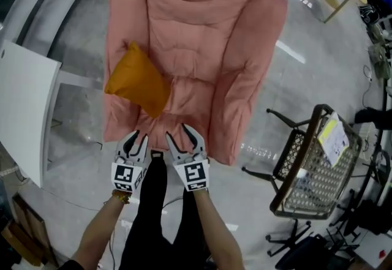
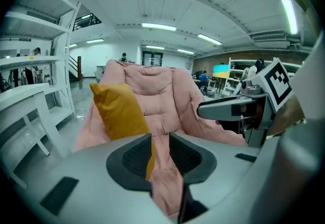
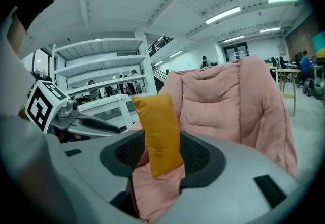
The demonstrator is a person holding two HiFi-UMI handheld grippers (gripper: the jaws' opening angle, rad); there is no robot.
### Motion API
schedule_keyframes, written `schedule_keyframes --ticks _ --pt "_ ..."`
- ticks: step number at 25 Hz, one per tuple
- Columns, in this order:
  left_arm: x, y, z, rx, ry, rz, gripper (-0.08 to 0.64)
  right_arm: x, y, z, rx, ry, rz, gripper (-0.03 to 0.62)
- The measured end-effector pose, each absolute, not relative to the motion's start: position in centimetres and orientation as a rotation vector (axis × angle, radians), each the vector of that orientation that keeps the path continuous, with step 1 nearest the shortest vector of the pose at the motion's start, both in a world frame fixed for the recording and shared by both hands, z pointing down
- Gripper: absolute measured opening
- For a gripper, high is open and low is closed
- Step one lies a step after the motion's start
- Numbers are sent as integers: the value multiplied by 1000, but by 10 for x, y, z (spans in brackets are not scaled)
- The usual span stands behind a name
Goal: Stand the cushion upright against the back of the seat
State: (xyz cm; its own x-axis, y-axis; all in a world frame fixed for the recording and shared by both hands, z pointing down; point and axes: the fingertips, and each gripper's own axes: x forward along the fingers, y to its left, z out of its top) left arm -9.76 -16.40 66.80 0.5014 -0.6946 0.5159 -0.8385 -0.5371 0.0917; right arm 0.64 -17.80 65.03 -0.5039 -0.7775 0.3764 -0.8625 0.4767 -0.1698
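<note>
Here, head view: the orange square fabric cushion (image 1: 138,79) leans tilted on the side arm of the pink padded armchair (image 1: 202,30), at the picture's left, not against its back. The left gripper (image 1: 138,137) and right gripper (image 1: 182,135) hover at the seat front, clear of the cushion.

Left gripper view: jaws narrowly parted, empty.

Right gripper view: jaws wider apart, empty, with the cushion framed beyond them, probably lining up a grasp.

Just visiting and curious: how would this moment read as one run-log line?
stage: nothing gripped yet | cushion: propped at armchair left side, not against backrest | left gripper: open, empty | right gripper: open, empty
</note>
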Motion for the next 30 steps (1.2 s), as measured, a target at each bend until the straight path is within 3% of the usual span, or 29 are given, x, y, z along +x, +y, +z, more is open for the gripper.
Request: schedule_keyframes --ticks 16,30 --pt "-110 -195 774 2378 -1301 591 125 -16 -217 749 1384 -2498 534 204" --pt "-132 -217 806 2285 -1375 537 150 -45 -250 774 1310 -2559 517 204"
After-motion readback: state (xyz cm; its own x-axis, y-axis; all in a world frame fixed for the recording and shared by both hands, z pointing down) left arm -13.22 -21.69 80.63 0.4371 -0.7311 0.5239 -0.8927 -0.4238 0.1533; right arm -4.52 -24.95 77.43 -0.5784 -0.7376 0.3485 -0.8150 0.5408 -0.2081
